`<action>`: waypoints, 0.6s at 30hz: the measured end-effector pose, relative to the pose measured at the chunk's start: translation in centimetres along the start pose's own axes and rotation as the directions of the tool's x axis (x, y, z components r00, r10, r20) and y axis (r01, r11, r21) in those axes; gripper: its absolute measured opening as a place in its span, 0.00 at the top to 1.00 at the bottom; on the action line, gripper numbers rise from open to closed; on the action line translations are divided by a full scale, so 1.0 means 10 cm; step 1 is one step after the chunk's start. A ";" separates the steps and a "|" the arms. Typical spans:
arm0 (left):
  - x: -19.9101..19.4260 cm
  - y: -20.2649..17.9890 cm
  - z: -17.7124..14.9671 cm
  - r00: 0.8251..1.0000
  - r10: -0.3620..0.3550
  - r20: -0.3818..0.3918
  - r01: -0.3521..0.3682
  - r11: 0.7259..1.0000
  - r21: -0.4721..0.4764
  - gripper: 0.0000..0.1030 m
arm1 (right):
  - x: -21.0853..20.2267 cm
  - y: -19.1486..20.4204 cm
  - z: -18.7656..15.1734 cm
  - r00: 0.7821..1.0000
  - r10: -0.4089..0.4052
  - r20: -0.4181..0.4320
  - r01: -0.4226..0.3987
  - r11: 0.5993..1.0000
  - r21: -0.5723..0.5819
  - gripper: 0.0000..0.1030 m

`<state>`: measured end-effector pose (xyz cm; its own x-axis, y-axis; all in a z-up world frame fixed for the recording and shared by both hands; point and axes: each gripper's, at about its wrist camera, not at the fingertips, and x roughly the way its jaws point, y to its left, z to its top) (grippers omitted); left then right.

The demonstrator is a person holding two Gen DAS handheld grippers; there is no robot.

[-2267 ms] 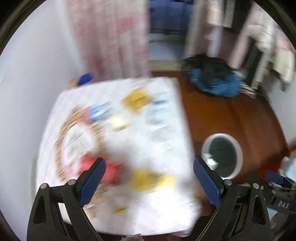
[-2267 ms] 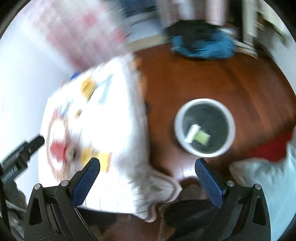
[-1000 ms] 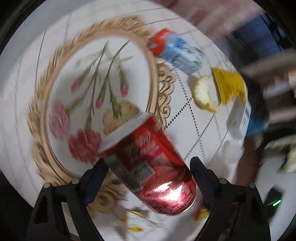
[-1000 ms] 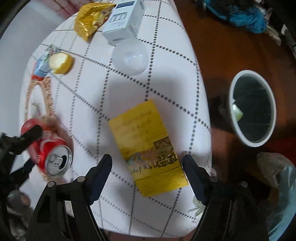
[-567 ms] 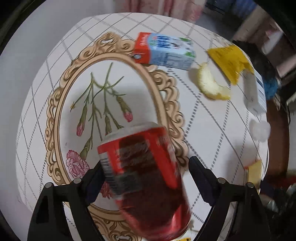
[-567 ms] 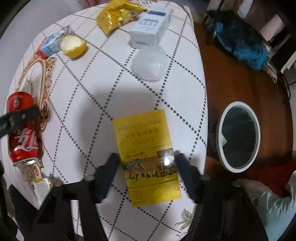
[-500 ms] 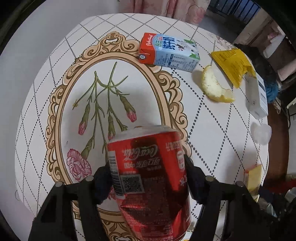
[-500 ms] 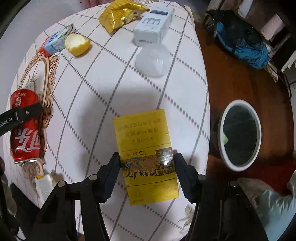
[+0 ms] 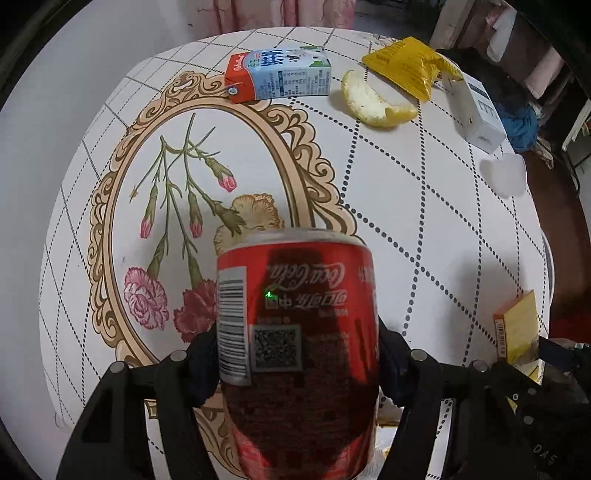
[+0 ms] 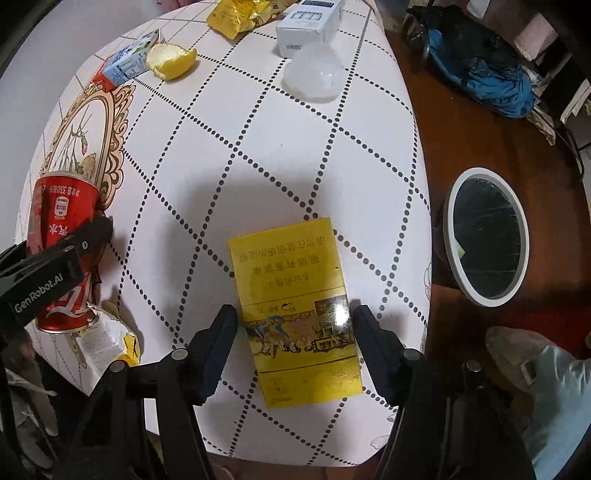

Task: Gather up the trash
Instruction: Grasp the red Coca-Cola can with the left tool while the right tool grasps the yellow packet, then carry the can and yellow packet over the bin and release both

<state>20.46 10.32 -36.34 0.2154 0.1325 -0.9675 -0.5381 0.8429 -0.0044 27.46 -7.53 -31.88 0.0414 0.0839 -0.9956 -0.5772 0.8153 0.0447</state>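
On the desk (image 10: 369, 155), near edge: yellow cigarette box (image 10: 295, 310) flat on dotted cloth, lower half sitting between right tool (image 10: 295, 328) fingers. Pads just beside both long edges, left one at box edge, right one likewise; can't tell if actually pressing. Box not lifted, lying flat. Right tool angled down over desk edge, pointing twd far side.

At left side of desk, over floral oval print: red cola can (image 9: 295, 332) pinched in left tool (image 9: 295, 362), pads tight on both sides of can body, barcode + QR facing cam. In right wrist view same can (image 10: 62, 251) tilted, clamped by left tool finger (image 10: 85, 236), base just above a crumpled wrapper (image 10: 107, 339). Left tool reaching in from near-left edge, roughly level w/ desk.

Farther back: milk carton (image 9: 277, 75) on its side, citrus peel (image 9: 373, 103) just beside it, yellow snack bag (image 9: 410, 66), white box (image 10: 310, 22), clear plastic lid (image 10: 314, 72) touching that box.

On wood floor right of desk: white-rimmed bin (image 10: 487, 236), dark liner, small scrap inside. Blue bag (image 10: 480, 70) farther back on floor.
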 end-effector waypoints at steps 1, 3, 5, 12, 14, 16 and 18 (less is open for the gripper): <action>0.00 0.01 0.00 1.000 0.000 0.000 0.000 1.000 0.001 0.39 | 0.02 -0.02 -0.01 1.000 -0.009 0.010 0.009 1.000 -0.002 0.34; -0.03 0.06 -0.09 1.000 -0.001 0.007 0.001 1.000 0.001 0.39 | 0.05 0.02 -0.04 0.999 -0.033 0.033 0.033 0.999 -0.007 0.35; -0.05 0.08 -0.10 1.000 0.009 0.017 -0.009 1.000 0.002 0.40 | 0.02 0.04 -0.11 0.998 -0.035 0.055 0.035 0.999 -0.004 0.35; -0.30 0.02 -0.32 0.994 0.066 0.085 -0.069 0.997 0.023 0.41 | -0.05 0.08 -0.33 0.991 -0.030 0.128 0.028 0.999 0.017 0.41; -0.46 -0.01 -0.33 0.990 0.081 0.116 -0.084 0.996 0.023 0.41 | -0.10 0.06 -0.38 0.990 -0.004 0.141 -0.001 0.999 0.035 0.41; -0.66 -0.03 -0.30 0.986 0.079 0.149 -0.082 0.997 0.011 0.41 | -0.20 0.03 -0.41 0.984 0.005 0.177 -0.014 0.999 0.049 0.41; -0.88 -0.08 -0.34 0.980 0.071 0.185 -0.073 0.997 0.003 0.41 | -0.33 -0.04 -0.44 0.976 0.015 0.215 -0.029 0.998 0.062 0.42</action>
<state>16.23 6.75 -28.66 0.3233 0.2862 -0.9020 -0.5498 0.8326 0.0671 23.93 -10.62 -28.98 0.2073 0.2174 -0.9538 -0.5261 0.8468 0.0786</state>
